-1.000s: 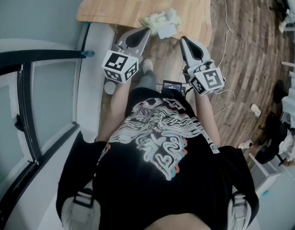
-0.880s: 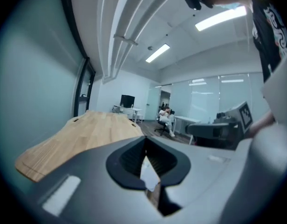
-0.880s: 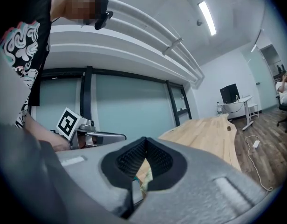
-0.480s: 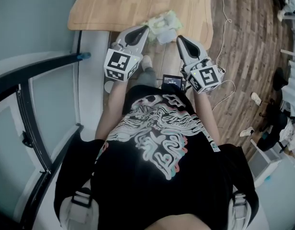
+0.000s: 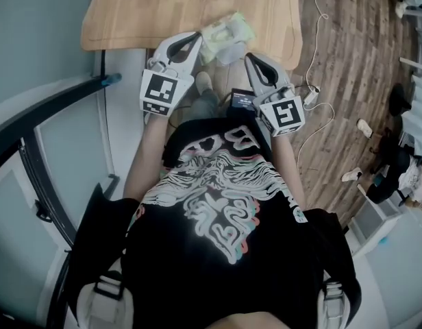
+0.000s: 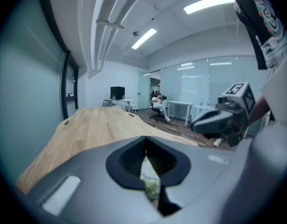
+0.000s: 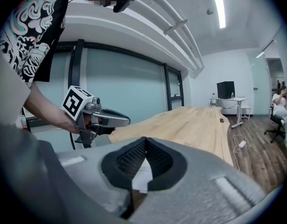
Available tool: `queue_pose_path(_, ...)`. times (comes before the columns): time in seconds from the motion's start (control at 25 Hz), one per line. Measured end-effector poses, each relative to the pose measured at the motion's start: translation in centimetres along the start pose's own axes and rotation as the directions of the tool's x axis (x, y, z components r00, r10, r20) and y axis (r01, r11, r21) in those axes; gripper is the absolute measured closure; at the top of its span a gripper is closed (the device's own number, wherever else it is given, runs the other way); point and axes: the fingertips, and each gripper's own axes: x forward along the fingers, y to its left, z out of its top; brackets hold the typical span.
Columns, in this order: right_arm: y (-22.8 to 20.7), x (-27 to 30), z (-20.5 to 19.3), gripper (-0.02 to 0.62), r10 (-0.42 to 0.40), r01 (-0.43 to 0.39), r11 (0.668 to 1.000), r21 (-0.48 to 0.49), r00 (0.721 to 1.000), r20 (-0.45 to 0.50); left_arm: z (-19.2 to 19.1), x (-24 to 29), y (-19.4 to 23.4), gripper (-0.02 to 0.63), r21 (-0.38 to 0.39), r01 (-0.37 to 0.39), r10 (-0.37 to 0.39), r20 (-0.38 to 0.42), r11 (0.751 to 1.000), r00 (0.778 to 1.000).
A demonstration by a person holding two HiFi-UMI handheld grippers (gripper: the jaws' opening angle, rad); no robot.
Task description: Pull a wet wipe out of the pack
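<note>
A pale green wet wipe pack (image 5: pixel 228 27) lies at the near edge of the wooden table (image 5: pixel 163 5). A white wipe (image 5: pixel 231 50) lies against the pack's near side. My left gripper (image 5: pixel 196 38) is just left of the pack, and its jaws are shut on nothing. In the left gripper view the green pack (image 6: pixel 150 181) shows through the gap behind the closed left gripper (image 6: pixel 145 139). My right gripper (image 5: pixel 249 58) hangs just right of the wipe, off the table's edge, also shut and empty. In the right gripper view the white wipe (image 7: pixel 141 178) shows behind the shut right gripper (image 7: pixel 144 140).
A small device with a lit screen (image 5: pixel 242 100) hangs at the person's chest between the arms. A white cable (image 5: pixel 314 91) trails over the wood floor to the right. A black-framed glass partition (image 5: pixel 60 108) stands at the left. A seated person (image 6: pixel 158 107) is far across the room.
Both grippers have sunk and drawn level with the pack, the left now beside it. Both pairs of jaws stayed shut. The pack and the wipe have not moved on the table.
</note>
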Motion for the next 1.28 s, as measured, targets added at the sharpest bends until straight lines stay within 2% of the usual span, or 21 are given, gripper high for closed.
queue_pose_path(0.12, -0.1, 0.4, -0.2, 0.597, 0.017, -0.017, 1.0, -0.005, 1.0, -0.017, -0.2, 0.7, 0.2, 0.615, 0.023, -0.002, 0.002, -0.002, 1.0, 1.0)
queue_pose_path(0.28, -0.4, 1.4, -0.7, 0.597, 0.074, -0.075, 0.997, -0.018, 0.997, -0.029, -1.0, 2.1, -0.1, 0.615, 0.011, 0.023, -0.023, -0.033, 1.0, 0.999)
queue_pose_path(0.48, -0.6, 2.9, -1.2, 0.595, 0.135, -0.136, 0.99, -0.024, 0.988, -0.069, -2.4, 3.4, -0.9, 0.615, 0.006, 0.073, -0.072, -0.095, 0.997, 0.993)
queue_pose_path(0.6, -1.1, 3.5, -2.0, 0.595, 0.137, -0.141, 0.989, -0.033, 0.987, -0.086, -3.3, 4.3, -1.7, 0.615, 0.005, 0.104, -0.102, -0.134, 0.995, 0.986)
queue_pose_path(0.76, -1.0, 4.3, -2.7, 0.595, 0.168, -0.172, 0.985, -0.028, 0.981, -0.099, -4.9, 5.4, -3.0, 0.615, 0.01, 0.174, -0.167, -0.219, 0.985, 0.961)
queue_pose_path(0.88, -0.7, 4.9, -3.2, 0.595, 0.202, -0.204, 0.979, -0.009, 0.974, -0.102, -5.9, 5.9, -3.4, 0.614, 0.01, 0.199, -0.189, -0.275, 0.98, 0.943)
queue_pose_path(1.28, -1.4, 5.6, -4.1, 0.595, 0.226, -0.228, 0.974, 0.0, 0.966, -0.124, -6.5, 6.9, -3.4, 0.578, -0.064, 0.27, -0.276, -0.307, 0.961, 0.911)
